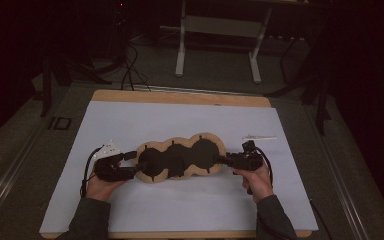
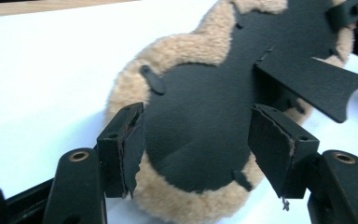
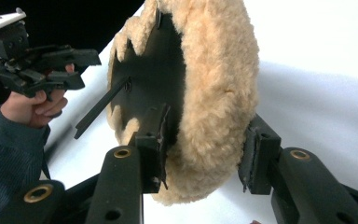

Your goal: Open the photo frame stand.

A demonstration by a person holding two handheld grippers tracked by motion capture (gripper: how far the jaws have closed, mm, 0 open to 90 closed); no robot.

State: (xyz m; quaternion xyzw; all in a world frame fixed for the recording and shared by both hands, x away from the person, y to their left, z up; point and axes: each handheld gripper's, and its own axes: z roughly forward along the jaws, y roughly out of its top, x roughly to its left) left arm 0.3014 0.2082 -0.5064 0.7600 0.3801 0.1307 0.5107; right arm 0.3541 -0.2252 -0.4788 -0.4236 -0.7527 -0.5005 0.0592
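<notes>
On white sheet | fleece pad underside hidden | right gripper fingers clamp it | left gripper fingers spread, empty

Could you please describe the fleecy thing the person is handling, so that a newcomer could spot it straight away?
Start at the white sheet covering the table. Near its middle, between the two hands, lies a long pad shaped like three joined circles. It has a tan fleece rim and a black face with small straps; the only other thing on the sheet is a thin white stick to its right.
</notes>
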